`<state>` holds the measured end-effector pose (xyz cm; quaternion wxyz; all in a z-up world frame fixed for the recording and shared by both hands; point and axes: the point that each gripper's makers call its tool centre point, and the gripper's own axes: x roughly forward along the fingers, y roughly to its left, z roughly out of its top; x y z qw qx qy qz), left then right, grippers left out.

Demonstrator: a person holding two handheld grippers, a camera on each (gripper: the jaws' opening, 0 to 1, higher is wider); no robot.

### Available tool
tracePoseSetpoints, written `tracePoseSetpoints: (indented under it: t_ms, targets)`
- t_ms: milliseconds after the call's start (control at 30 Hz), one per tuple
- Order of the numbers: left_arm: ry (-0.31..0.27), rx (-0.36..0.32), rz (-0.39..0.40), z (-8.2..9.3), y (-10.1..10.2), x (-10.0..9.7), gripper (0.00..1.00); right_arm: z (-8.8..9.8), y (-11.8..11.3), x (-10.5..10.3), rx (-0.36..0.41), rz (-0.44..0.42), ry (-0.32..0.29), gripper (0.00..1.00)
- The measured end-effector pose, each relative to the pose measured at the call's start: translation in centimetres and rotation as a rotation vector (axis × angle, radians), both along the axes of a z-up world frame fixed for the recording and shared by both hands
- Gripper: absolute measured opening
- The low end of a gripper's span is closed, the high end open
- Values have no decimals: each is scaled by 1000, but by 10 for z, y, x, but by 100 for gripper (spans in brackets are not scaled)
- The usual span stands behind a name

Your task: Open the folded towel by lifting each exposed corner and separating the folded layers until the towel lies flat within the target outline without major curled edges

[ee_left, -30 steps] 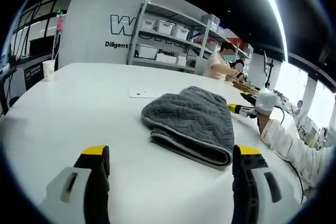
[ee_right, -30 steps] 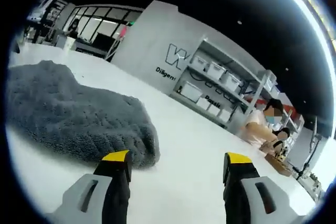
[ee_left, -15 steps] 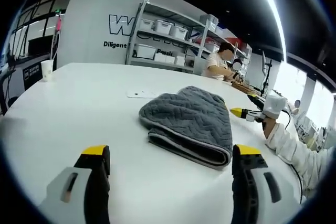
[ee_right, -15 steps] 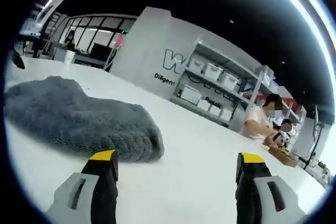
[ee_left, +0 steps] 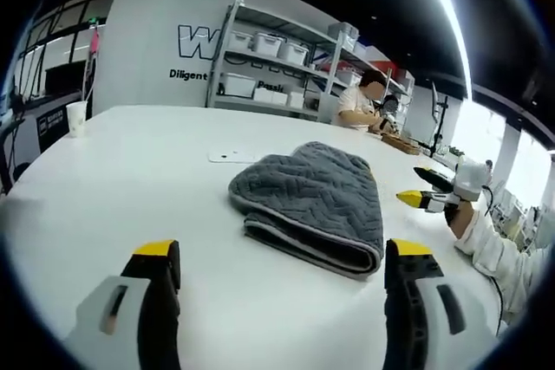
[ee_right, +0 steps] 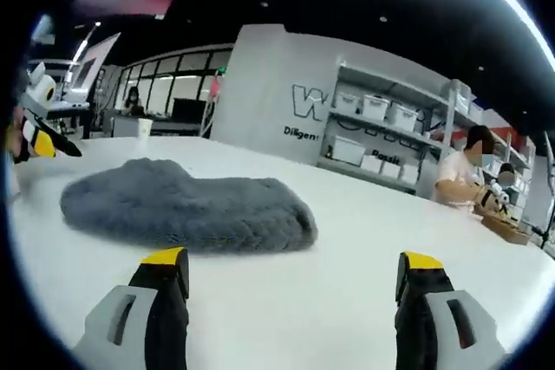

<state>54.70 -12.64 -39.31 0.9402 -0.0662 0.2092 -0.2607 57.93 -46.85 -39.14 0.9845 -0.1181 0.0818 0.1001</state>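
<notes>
In the left gripper view, one grey towel lies folded on the white tabletop, ahead of the left tool, whose two yellow-tipped jaws stand wide apart with nothing between them. One small white card lies flat just beyond the towel, and one paper cup stands near the far left edge. The right tool comes in from the right, held clear of the towel above the tabletop edge, with a white sleeve behind it. Behind the tabletop stands one shelf rack with white bins against a lettered grey wall; a person sits at a bench. In the right gripper view, the towel lies flat, low and folded ahead of the right tool, jaws spread and empty. The left tool shows at the left edge; its jaws cannot be judged here. The rack and windows stand behind.
</notes>
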Motion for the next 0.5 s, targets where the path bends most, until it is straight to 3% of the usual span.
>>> tracePoseSetpoints:
  t_ms: [200,500]
  targets:
    - [-22,17,4,2,1,3,96,7,29,-25,32,103,-12,99]
    - [-24,44,15,1,1,4,96,9,59,-50,-7,203,-6,99]
